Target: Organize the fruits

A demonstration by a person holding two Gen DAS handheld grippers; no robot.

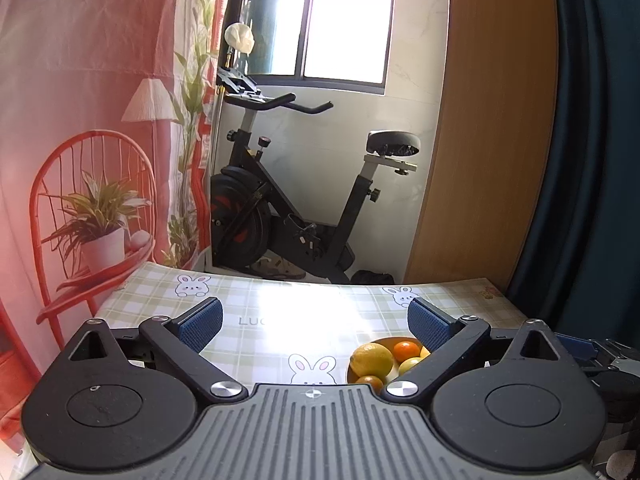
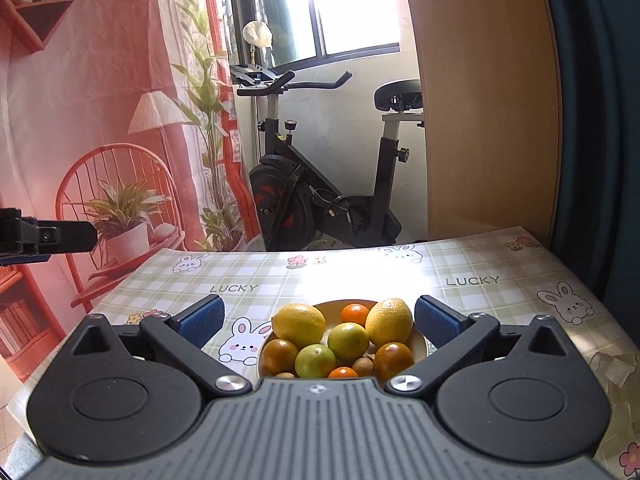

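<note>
A plate (image 2: 418, 346) of fruit sits on the checked tablecloth. It holds two lemons (image 2: 299, 325), two green citrus (image 2: 348, 341), several oranges (image 2: 394, 359) and small brown fruits (image 2: 363, 366). My right gripper (image 2: 318, 320) is open and empty, just above the plate's near side. My left gripper (image 1: 316, 322) is open and empty to the left of the plate (image 1: 351, 376); a lemon (image 1: 371, 359) and an orange (image 1: 405, 350) show beside its right finger. The left gripper's side also shows in the right wrist view (image 2: 48, 236).
The table (image 2: 256, 276) has a bunny-print cloth with its far edge ahead. Beyond it stand an exercise bike (image 2: 320, 200), a red printed backdrop (image 2: 100, 120) at left and a wooden panel (image 2: 488, 120) at right. Crumpled plastic (image 2: 612, 372) lies at right.
</note>
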